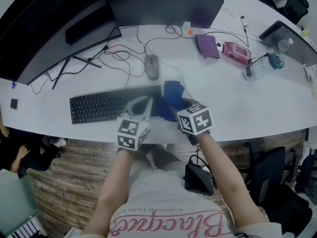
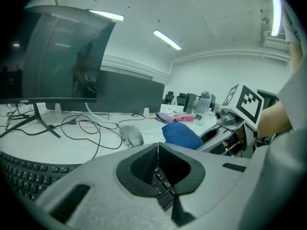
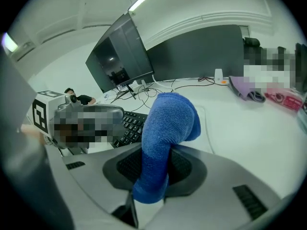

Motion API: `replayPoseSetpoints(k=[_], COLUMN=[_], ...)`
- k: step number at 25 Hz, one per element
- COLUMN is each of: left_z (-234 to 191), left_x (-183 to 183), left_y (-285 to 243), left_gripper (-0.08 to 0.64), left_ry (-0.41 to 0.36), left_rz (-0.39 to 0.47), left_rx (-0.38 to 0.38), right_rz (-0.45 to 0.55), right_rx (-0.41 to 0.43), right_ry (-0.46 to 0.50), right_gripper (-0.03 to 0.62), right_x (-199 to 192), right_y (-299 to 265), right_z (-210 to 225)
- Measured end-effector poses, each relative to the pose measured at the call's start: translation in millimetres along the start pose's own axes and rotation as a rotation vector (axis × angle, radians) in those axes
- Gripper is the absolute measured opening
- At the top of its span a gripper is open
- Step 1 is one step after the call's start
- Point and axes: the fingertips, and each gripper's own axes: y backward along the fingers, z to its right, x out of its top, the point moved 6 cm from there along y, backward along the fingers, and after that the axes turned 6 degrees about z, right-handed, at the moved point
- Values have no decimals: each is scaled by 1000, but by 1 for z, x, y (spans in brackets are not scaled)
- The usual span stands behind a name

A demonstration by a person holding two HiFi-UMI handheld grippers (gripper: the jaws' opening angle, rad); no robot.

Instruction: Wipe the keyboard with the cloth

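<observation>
**Your right tool (image 3: 152,174) pinches the cloth (image 3: 168,123)**

The blue cloth sticks lengthwise forward, over the right end of the keyboard (image 1: 99,105), which lies left-to-right on the counter (image 1: 237,113). Your left tool (image 2: 157,169), pressed together, sits over its keys.

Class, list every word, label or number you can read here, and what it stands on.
"Blac…": upside-down script on the shirt; rest unclear.
Small line above it: blurred.
Keys of the keyboard: too small.
The monitor badge: too small.
Cubes on the left gripper and right gripper: square markers, no words.
</observation>
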Motion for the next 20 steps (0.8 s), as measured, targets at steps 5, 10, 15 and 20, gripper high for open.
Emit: replayPoseSetpoints(k=[5,10,15,20], left_z=[-1,-3,-2,-4], left_x=[13,32,58,87], left_y=[5,15,33,66], left_gripper=[6,6,6,6], left_ry=[-17,-34,-99,-112], left_rz=[26,76,117,202], left_rx=[-4,-2,9,15], right_rz=[62,137,238,343], right_rx=[-41,-62,-34,4], right_ry=[28,66,92,158], right_gripper=[104,106,106,106], right_x=[10,31,54,78], right_y=[18,38,58,73], right_z=[-2,-15,-42,-80])
